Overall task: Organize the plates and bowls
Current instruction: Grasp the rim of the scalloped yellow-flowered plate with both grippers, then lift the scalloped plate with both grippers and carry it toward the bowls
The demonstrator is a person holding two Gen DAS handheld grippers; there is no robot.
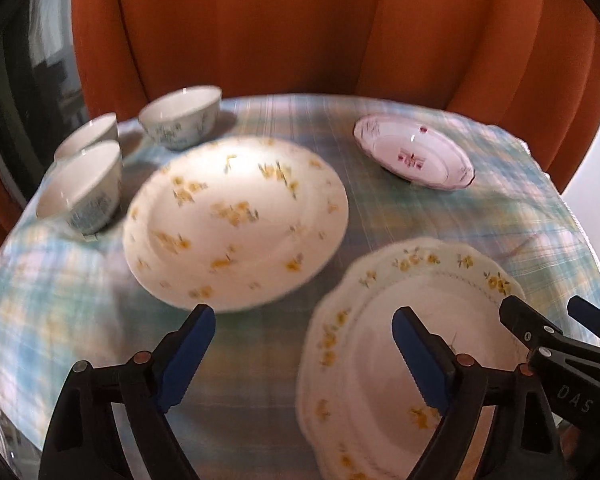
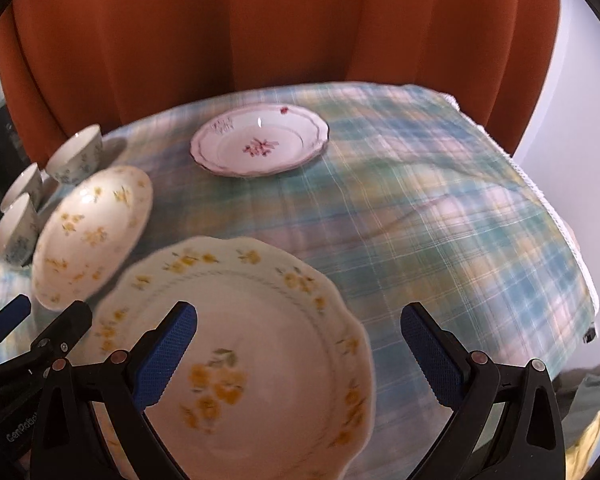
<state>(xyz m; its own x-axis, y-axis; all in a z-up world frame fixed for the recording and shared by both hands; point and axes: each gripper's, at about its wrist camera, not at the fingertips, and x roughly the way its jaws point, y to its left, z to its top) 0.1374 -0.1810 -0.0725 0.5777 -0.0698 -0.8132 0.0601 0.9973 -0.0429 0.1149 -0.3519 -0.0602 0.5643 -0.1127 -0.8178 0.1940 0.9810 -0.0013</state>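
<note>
A round plate with yellow flowers (image 1: pixel 236 220) lies mid-table; it also shows in the right wrist view (image 2: pixel 92 232). A scalloped yellow-flower plate (image 1: pixel 404 352) (image 2: pixel 256 360) lies at the near edge. A small pink-flower plate (image 1: pixel 414 152) (image 2: pixel 260 144) sits farther back. Three blue-patterned bowls (image 1: pixel 84 184) (image 1: pixel 182 116) (image 1: pixel 88 132) stand at the far left. My left gripper (image 1: pixel 304 328) is open and empty, between the two yellow plates. My right gripper (image 2: pixel 300 324) is open and empty above the scalloped plate; it also shows in the left wrist view (image 1: pixel 548 316).
A blue-green plaid cloth (image 2: pixel 440 220) covers the round table. An orange curtain (image 1: pixel 284 28) hangs close behind it. The table edge drops off at the right (image 2: pixel 580 280).
</note>
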